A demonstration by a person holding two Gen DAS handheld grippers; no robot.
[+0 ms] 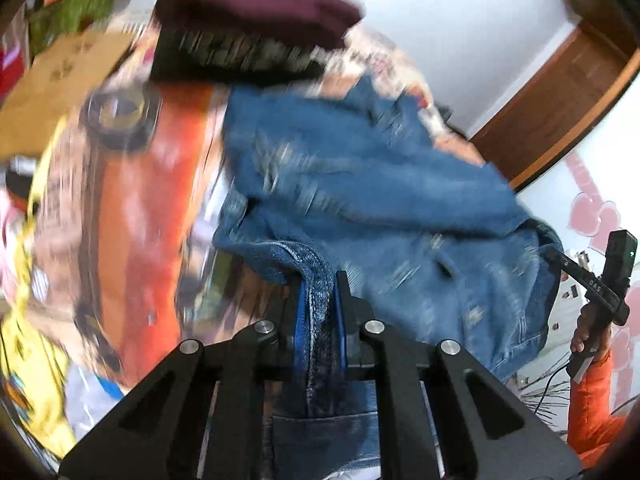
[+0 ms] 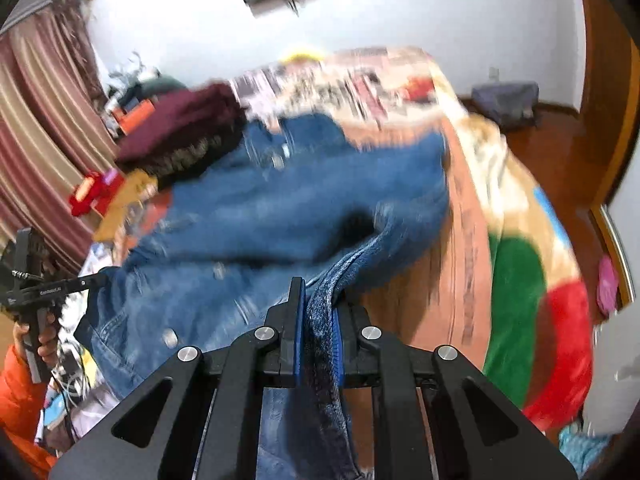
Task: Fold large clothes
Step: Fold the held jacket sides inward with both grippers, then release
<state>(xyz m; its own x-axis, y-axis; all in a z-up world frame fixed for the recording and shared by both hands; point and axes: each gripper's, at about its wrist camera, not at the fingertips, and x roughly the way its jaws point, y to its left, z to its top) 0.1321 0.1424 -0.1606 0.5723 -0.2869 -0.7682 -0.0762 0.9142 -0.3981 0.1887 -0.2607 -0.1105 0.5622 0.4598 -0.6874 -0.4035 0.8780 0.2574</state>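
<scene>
A blue denim jacket (image 1: 360, 184) lies spread over a bed with a bright cartoon blanket (image 1: 132, 200). My left gripper (image 1: 320, 284) is shut on a stitched hem of the denim, which runs back between its blue pads. In the right wrist view the same denim jacket (image 2: 280, 208) stretches away, and my right gripper (image 2: 318, 296) is shut on another hem edge. Each gripper shows in the other's view: the right gripper (image 1: 560, 258) at the jacket's far right corner, the left gripper (image 2: 100, 278) at its left corner. Both frames are blurred.
A folded maroon garment (image 1: 248, 4) sits on a dark patterned one (image 1: 236, 56) at the bed's far end. Cardboard (image 1: 60, 80) lies at the left. A person's orange sleeve (image 1: 592, 392) is at the right. A wooden door (image 2: 608, 100) and floor lie beyond the bed.
</scene>
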